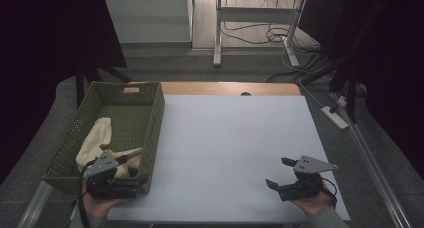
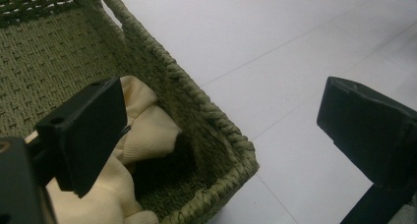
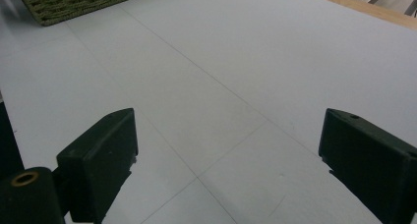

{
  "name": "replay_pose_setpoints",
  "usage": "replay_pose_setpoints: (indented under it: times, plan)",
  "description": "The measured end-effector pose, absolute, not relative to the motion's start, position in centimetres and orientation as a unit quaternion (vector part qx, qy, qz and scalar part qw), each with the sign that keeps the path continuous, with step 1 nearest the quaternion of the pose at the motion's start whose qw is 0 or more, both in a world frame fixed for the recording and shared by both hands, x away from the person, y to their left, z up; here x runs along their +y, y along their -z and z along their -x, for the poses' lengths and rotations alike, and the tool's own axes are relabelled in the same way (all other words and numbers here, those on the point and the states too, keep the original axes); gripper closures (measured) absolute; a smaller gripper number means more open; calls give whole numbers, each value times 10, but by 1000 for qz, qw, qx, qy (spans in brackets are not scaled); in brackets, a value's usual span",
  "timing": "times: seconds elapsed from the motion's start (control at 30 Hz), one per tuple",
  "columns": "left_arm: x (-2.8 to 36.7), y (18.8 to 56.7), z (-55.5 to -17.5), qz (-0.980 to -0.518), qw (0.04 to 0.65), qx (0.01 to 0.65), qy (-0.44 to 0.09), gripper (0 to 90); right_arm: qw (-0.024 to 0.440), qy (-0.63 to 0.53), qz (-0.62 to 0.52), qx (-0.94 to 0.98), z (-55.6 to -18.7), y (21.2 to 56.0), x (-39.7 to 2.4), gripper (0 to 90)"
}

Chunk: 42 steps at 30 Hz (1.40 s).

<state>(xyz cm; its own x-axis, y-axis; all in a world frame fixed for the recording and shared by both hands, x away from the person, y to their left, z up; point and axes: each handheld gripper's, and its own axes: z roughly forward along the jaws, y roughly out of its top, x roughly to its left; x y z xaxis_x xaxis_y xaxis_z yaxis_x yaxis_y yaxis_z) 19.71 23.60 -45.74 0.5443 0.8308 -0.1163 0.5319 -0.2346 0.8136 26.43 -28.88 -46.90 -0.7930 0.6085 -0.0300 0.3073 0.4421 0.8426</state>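
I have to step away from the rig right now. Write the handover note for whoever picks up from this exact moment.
Left gripper: open, holding nothing, at the near right corner of the green woven basket; one finger is over the cream-coloured cloth, the other is outside the wall.
Right gripper: open, empty, over the bare white table top at the near right.
Done: cloth lies bunched in the basket's near end.
Left: whether it goes in or comes out can't be told from this moment; it is ungripped.
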Motion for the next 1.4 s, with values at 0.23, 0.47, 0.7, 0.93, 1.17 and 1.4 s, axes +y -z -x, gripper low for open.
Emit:
replay_pose_setpoints:
  times: [0.23, 0.47, 0.7, 0.93, 1.17, 1.4]
  plan:
    - [236, 456, -197, -765, 431, 445, -175, 54, 167, -450, -276, 832, -264, 470, -289, 82]
    - [237, 455, -197, -764, 432, 446, -176, 56, 169, -449, -277, 833, -264, 469, -289, 83]
    - [238, 454, -197, -763, 433, 447, -176, 57, 169, -449, -277, 832, -264, 470, -288, 83]
    - [237, 450, -197, -763, 428, 448, -180, 58, 163, -451, -279, 832, -265, 470, -288, 83]
    - [234, 435, -202, -765, 429, 443, -187, 58, 164, -455, -277, 830, -264, 469, -289, 83]
    - [234, 430, -208, -767, 426, 441, -188, 59, 164, -453, -279, 830, -265, 469, -289, 83]
